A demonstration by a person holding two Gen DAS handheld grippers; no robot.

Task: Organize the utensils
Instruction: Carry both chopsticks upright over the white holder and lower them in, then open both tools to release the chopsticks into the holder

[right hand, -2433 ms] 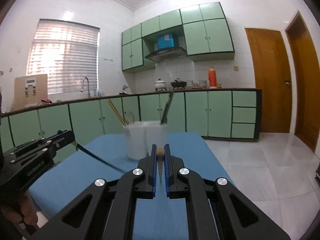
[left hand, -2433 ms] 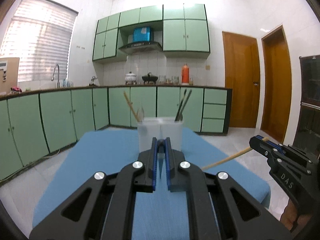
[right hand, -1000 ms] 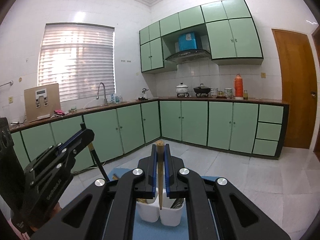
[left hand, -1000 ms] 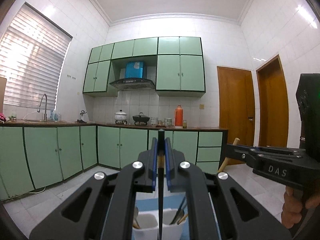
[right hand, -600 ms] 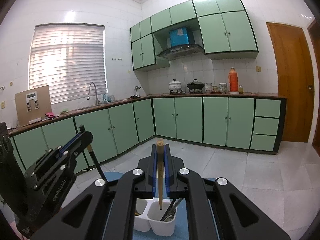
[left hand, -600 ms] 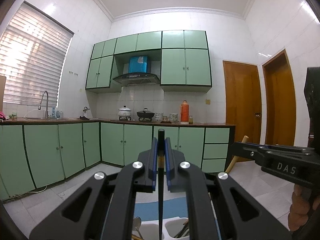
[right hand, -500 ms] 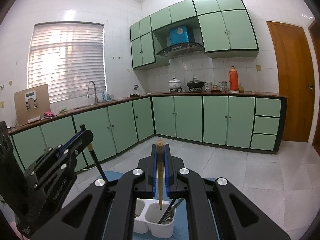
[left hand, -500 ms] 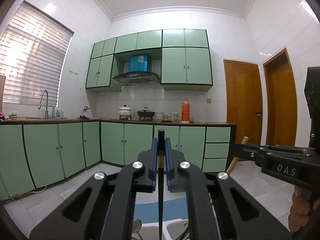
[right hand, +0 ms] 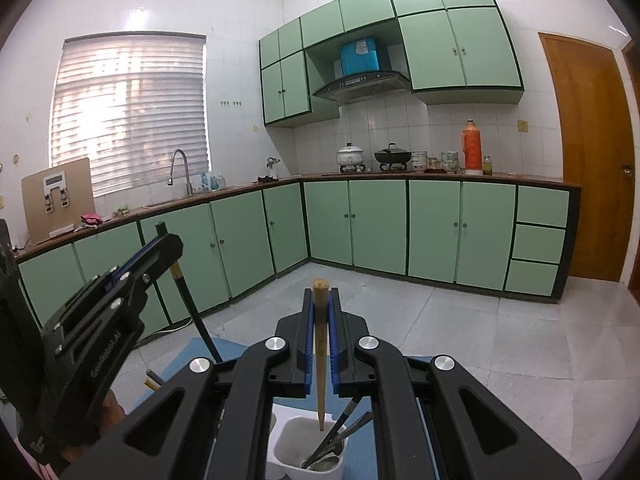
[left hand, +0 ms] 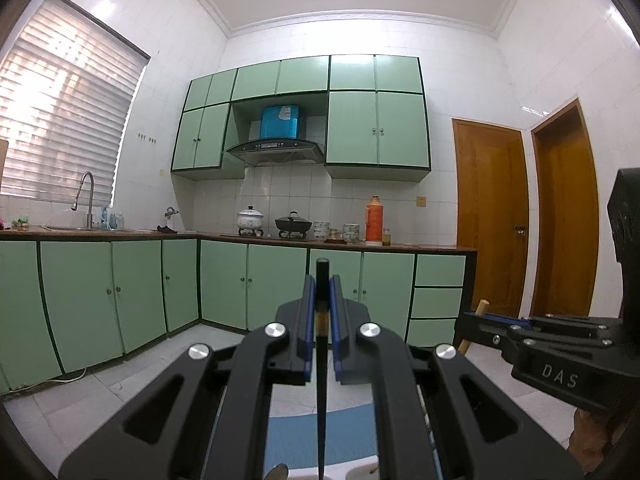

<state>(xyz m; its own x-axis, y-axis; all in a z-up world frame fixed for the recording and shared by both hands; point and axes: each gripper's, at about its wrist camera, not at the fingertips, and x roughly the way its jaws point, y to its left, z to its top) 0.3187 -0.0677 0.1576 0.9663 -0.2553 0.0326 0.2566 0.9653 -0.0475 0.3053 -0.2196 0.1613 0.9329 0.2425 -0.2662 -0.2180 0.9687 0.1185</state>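
Left gripper (left hand: 322, 312) has its jaws pinching a black chopstick (left hand: 321, 380), held upright, tip pointing down. Right gripper (right hand: 321, 320) has its jaws clamped on a wooden chopstick (right hand: 320, 356), also upright, tip hanging just inside the rim of the near compartment of the white utensil holder (right hand: 308, 450).

Change since a second ago: both grippers stay shut, sticks unmoved in the grip, but the holder has slid lower in both views. In the left view it is now almost out at the bottom edge, only a sliver of rim and a spoon (left hand: 278, 472) top showing. In the right view it sits closer under the wooden tip, dark utensils (right hand: 340, 436) leaning inside. Blue mat (left hand: 348, 436) underneath.

Reading: both sticks are being lined up over the holder from above. Wooden one looks about ready to drop; for the black one, which compartment it is over cannot be told here.
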